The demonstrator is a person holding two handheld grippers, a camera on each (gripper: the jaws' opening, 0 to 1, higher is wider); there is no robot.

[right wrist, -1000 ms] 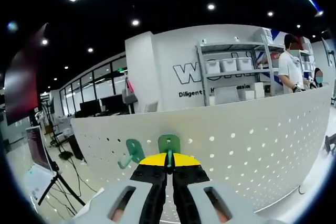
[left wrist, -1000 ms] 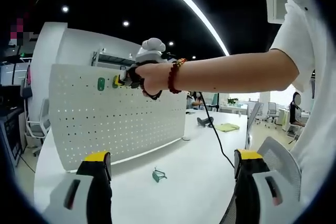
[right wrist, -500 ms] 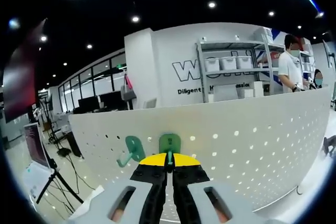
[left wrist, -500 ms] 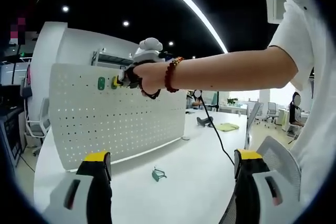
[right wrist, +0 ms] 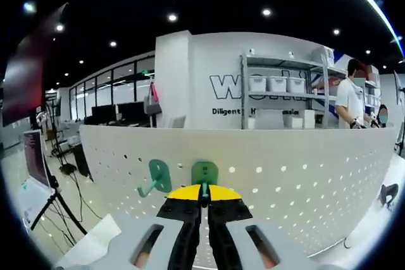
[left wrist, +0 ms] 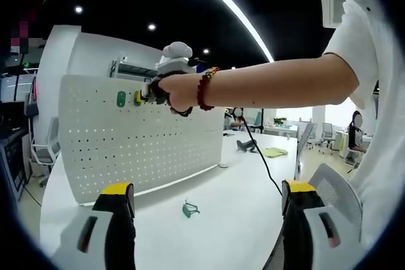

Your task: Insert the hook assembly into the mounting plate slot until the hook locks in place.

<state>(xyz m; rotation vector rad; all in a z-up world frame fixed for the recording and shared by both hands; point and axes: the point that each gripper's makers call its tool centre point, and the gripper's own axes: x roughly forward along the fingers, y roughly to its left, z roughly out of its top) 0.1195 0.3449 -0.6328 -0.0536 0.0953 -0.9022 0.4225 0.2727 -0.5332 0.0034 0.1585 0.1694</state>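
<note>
Probably the main risk is on the pegboard (right wrist: 304, 175): if the right gripper (right wrist: 204, 199), clenched on the green hook (right wrist: 204, 172) near the board's top edge, tilts, the hook may jam unlocked. Beside it hangs a second hook (right wrist: 157, 177) (already mounted), leaving little room. The left gripper (left wrist: 202, 197) hangs released over the tabletop (left wrist: 228, 207), where a spare hook (left wrist: 189, 208) lies.
</note>
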